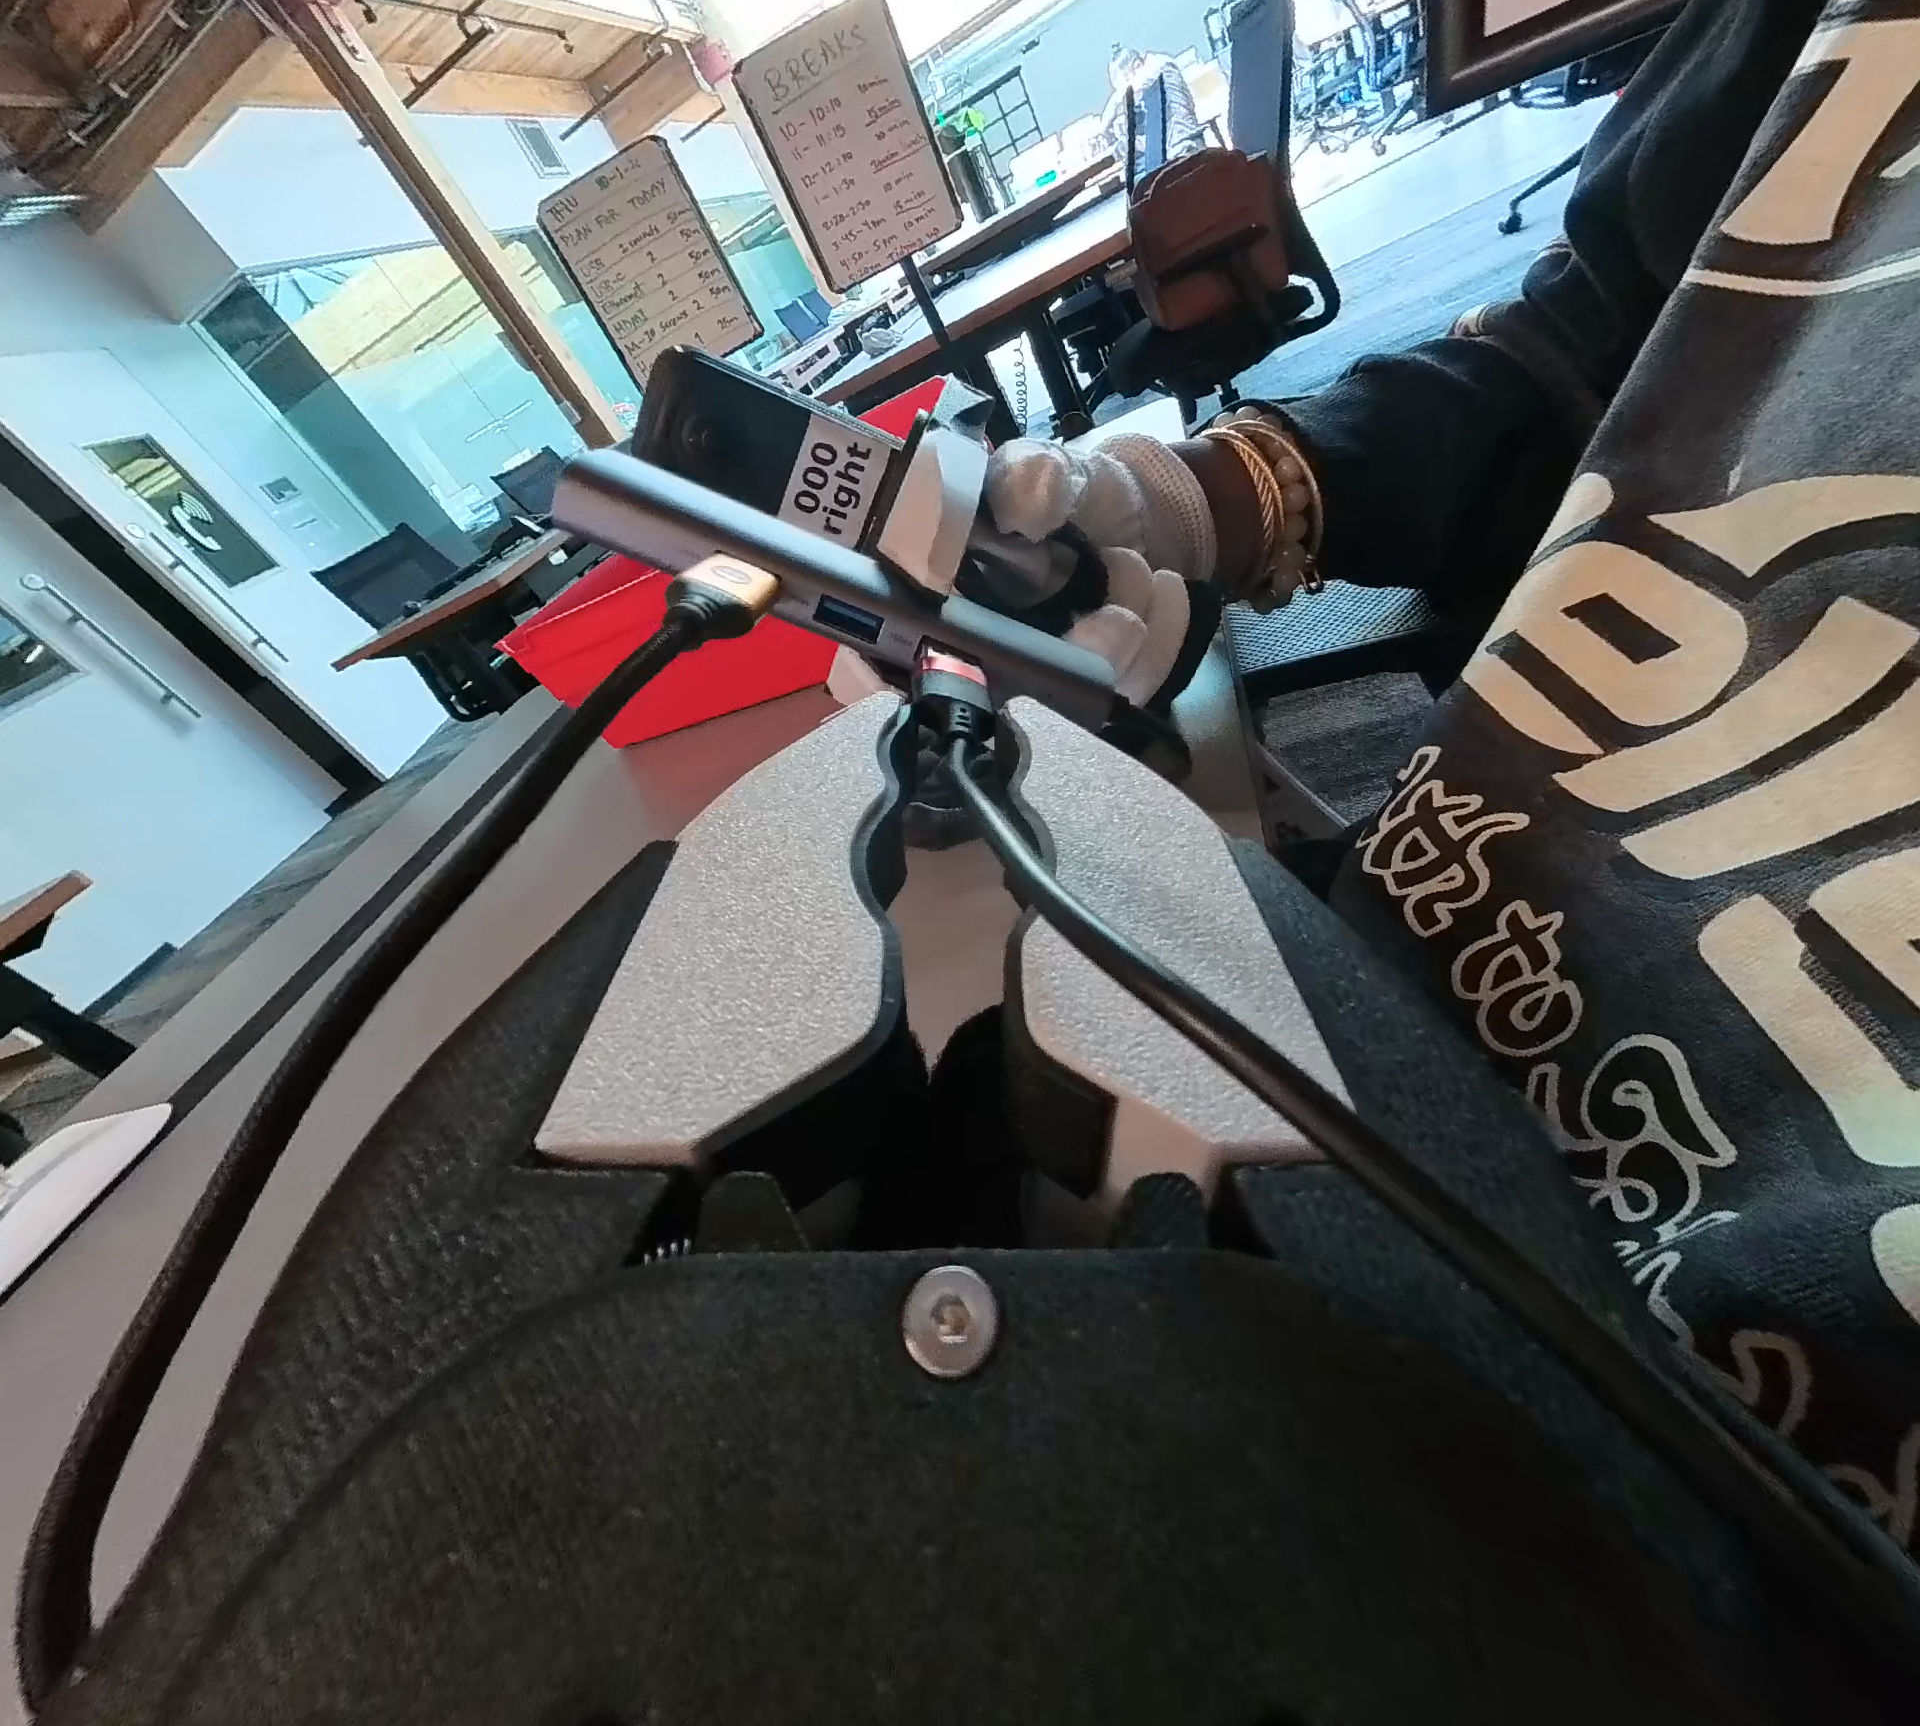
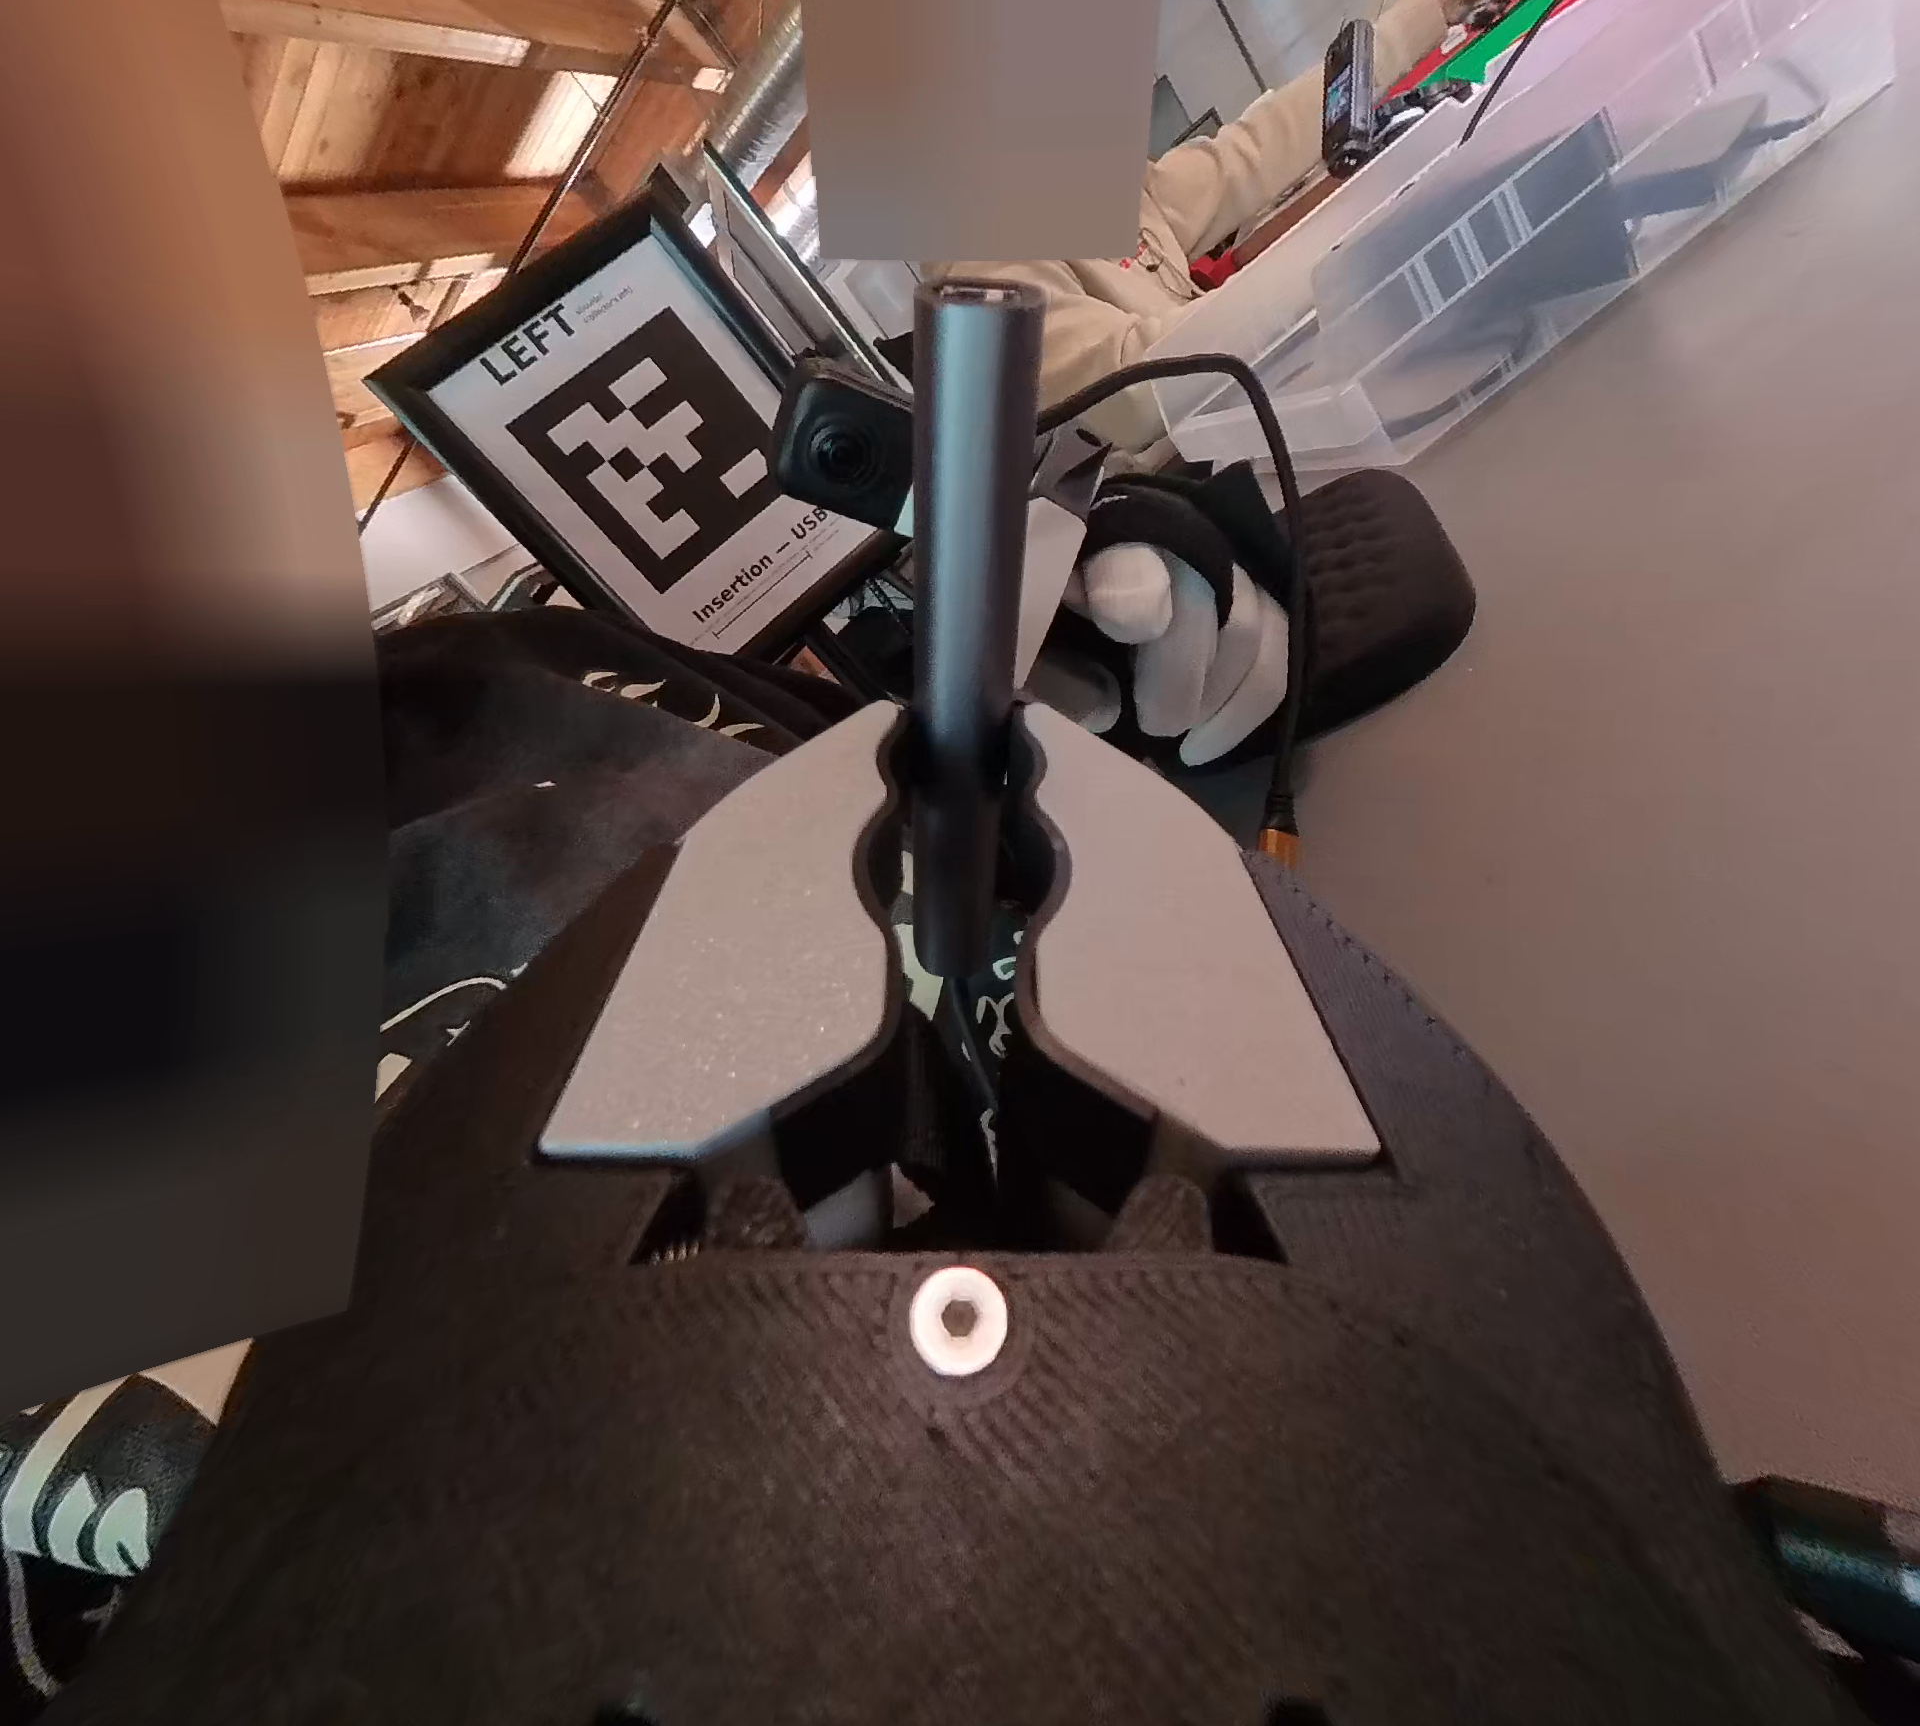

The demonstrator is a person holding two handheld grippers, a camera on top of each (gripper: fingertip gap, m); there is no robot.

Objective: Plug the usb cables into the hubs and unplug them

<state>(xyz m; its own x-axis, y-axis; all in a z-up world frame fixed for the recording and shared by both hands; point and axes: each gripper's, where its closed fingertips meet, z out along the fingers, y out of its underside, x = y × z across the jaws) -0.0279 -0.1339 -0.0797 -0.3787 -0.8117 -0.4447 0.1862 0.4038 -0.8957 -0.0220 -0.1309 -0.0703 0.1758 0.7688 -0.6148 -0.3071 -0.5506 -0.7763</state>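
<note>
Grey metal hub [image 1: 831,580] sits lifted off the desk, slanting down to the right across your left wrist view. Going left to right along its near face: a gold-shelled plug [image 1: 724,587] is seated in a port, its thick black cable [image 1: 343,928] looping down and left; next an empty blue USB port [image 1: 847,615]; then the red-collared plug [image 1: 948,677], which is at a port, though how fully seated you cannot tell. Your left gripper [image 1: 948,720] is closed onto that red-collared plug, tips pinching the black boot right behind the collar, with its thin black cable [image 1: 1143,970] running back over the right finger. Behind the hub is your right gripper [image 1: 925,523], with a white-gloved hand [image 1: 1081,533] on its handle. A red bin [image 1: 675,668] stands on the desk [image 1: 260,1001] beyond.

From the right wrist view, your right gripper [image 2: 958,772] is clamped on the hub [image 2: 971,616], seen end-on and standing up between the narrow tips, fingers nearly together around its lower part. Right of it your other gloved hand [image 2: 1174,637] holds the left gripper. Further right, clear plastic trays [image 2: 1558,263] sit on the grey desk [image 2: 1662,741].
</note>
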